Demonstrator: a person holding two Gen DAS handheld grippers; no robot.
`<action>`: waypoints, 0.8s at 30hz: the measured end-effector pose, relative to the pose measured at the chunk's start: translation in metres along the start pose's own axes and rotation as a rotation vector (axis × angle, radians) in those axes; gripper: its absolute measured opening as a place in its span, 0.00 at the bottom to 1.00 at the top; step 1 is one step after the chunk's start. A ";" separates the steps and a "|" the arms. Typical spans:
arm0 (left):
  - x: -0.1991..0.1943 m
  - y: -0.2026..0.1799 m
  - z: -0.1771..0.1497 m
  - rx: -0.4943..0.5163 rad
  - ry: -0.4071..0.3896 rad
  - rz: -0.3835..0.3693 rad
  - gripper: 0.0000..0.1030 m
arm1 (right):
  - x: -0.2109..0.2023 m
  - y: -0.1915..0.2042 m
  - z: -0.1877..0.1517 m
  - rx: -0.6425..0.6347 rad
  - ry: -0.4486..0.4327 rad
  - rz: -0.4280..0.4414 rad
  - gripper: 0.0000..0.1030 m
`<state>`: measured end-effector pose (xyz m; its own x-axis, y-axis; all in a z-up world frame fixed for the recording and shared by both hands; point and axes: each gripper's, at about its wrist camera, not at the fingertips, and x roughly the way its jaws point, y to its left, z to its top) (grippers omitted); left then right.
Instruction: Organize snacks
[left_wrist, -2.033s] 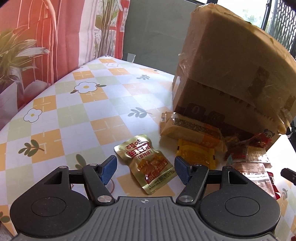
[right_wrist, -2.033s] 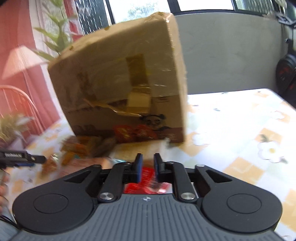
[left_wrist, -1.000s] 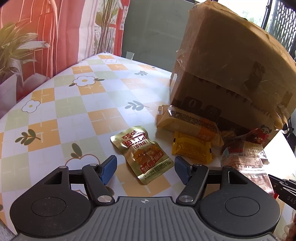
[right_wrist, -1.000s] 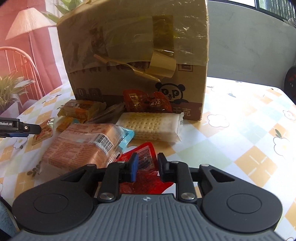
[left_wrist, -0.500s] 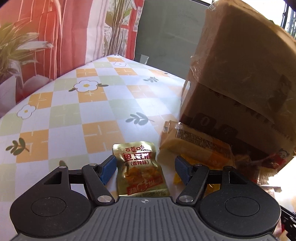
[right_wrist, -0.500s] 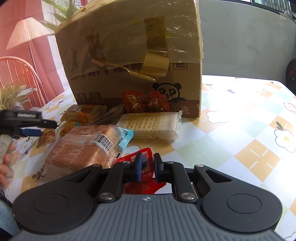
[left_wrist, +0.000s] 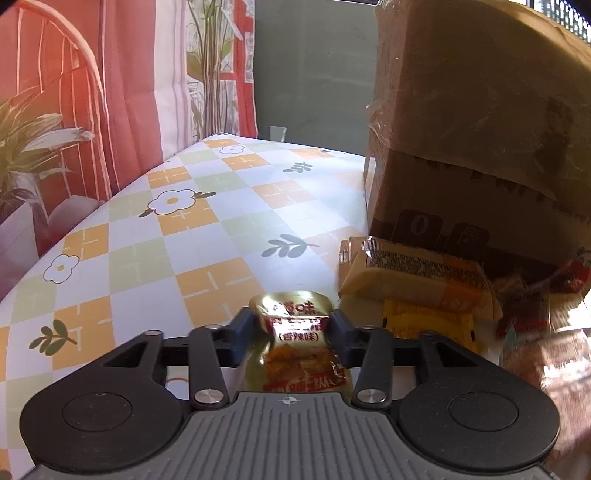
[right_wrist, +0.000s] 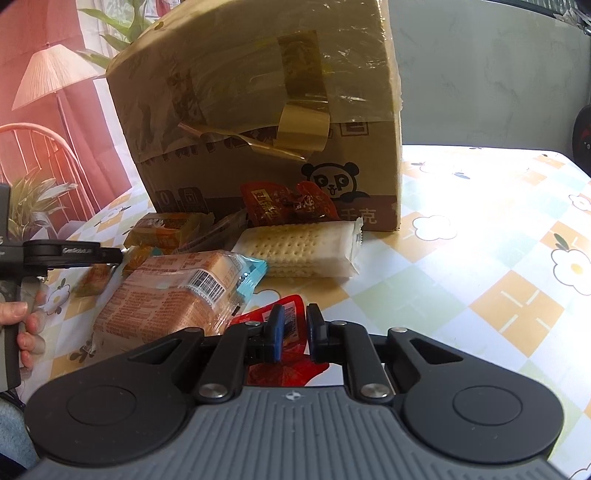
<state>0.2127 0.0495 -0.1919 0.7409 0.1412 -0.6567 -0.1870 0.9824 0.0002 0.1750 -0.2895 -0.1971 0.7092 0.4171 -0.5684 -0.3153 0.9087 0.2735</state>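
My left gripper (left_wrist: 293, 328) is shut on a gold snack packet (left_wrist: 299, 347), whose sides buckle between the blue pads. An orange wrapped cake (left_wrist: 413, 277) and a yellow packet (left_wrist: 428, 321) lie just right of it, by the cardboard box (left_wrist: 480, 129). My right gripper (right_wrist: 293, 328) is nearly shut, with a narrow gap, above a red packet (right_wrist: 288, 365) on the table. In the right wrist view a bread pack (right_wrist: 173, 299), a cracker pack (right_wrist: 299, 247) and red packets (right_wrist: 288, 203) lie before the box (right_wrist: 258, 103). The left gripper (right_wrist: 110, 254) shows at the left there.
The table (left_wrist: 166, 240) has a flower-check cloth and its left edge drops toward a plant (left_wrist: 26, 155) and a chair. A hand (right_wrist: 26, 321) holds the left tool. The taped box stands tall behind the snack pile.
My left gripper moved forward over the gold packet and closed on it. My right gripper stayed nearly shut over the red packet, shifting only slightly.
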 end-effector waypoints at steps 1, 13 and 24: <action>-0.002 0.002 -0.001 0.005 0.002 -0.010 0.43 | 0.000 0.000 0.000 0.002 0.000 0.000 0.14; -0.050 -0.012 -0.011 0.020 -0.102 -0.133 0.43 | -0.001 0.000 0.000 -0.002 -0.005 0.001 0.16; -0.075 -0.036 -0.019 0.064 -0.166 -0.260 0.44 | -0.023 0.016 -0.001 -0.091 0.009 -0.023 0.50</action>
<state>0.1521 0.0009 -0.1568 0.8545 -0.1033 -0.5091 0.0600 0.9931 -0.1007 0.1527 -0.2850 -0.1803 0.7111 0.3956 -0.5812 -0.3550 0.9156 0.1889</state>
